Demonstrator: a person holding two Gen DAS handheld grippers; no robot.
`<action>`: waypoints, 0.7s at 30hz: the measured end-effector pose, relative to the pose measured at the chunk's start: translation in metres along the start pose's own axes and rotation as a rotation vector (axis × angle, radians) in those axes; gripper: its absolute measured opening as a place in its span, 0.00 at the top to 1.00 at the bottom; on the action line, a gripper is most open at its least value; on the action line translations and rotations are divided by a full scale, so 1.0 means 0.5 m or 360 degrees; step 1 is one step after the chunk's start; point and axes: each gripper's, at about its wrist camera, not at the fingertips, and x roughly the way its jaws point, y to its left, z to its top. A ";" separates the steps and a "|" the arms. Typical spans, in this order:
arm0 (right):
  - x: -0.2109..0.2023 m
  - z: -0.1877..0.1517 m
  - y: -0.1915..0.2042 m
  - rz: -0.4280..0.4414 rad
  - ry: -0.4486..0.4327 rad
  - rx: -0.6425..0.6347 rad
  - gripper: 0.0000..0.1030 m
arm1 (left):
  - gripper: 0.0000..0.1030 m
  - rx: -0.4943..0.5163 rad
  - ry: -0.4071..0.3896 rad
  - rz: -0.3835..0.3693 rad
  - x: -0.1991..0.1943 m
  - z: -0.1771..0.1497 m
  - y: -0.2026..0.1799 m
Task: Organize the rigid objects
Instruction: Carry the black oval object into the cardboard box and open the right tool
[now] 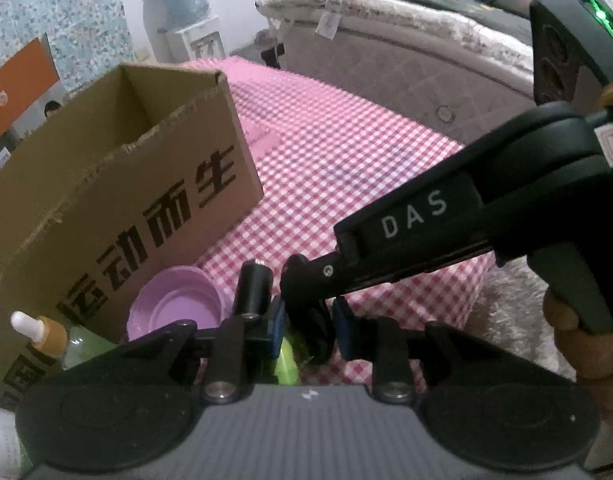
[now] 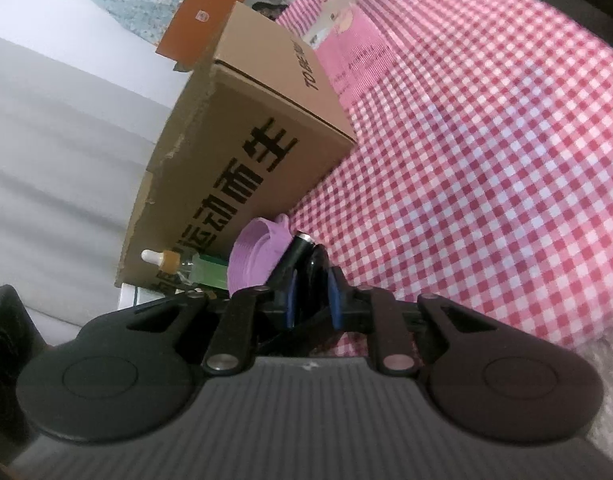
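Observation:
A small glossy black object (image 2: 316,270) sits between the blue pads of my right gripper (image 2: 313,300), which is shut on it. In the left wrist view the right gripper (image 1: 306,292) reaches in from the right, its tip down between the pads of my left gripper (image 1: 309,332). Those jaws stand narrow around the black object (image 1: 316,334); whether the pads press on it I cannot tell. A black cylinder (image 1: 253,285) with a silver tip stands just beside the left finger. Beneath lies something green (image 1: 287,364).
An open cardboard box (image 1: 118,184) with black print stands at the left on the pink checked cloth (image 1: 346,152). Against it lie a purple bowl (image 1: 174,308), a dropper bottle (image 1: 38,330) and a green bottle (image 1: 84,346). A bed (image 1: 406,52) is behind, and a hand (image 1: 578,344) holds the right gripper.

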 end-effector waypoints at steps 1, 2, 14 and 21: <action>-0.007 -0.002 0.008 -0.0003 -0.0017 -0.0017 0.85 | 0.75 -0.0001 -0.0021 0.0000 -0.009 0.001 0.000; -0.018 -0.004 0.018 -0.0007 -0.0036 -0.0040 0.85 | 0.75 -0.0003 -0.0046 0.0002 -0.021 0.002 -0.001; -0.086 0.033 0.269 0.0119 -0.0197 -0.0526 0.85 | 0.75 -0.0123 -0.0396 0.0235 -0.243 0.031 0.091; 0.035 0.137 0.448 0.0272 0.0005 -0.0740 0.85 | 0.75 -0.0335 -0.0325 0.0417 -0.280 0.065 0.271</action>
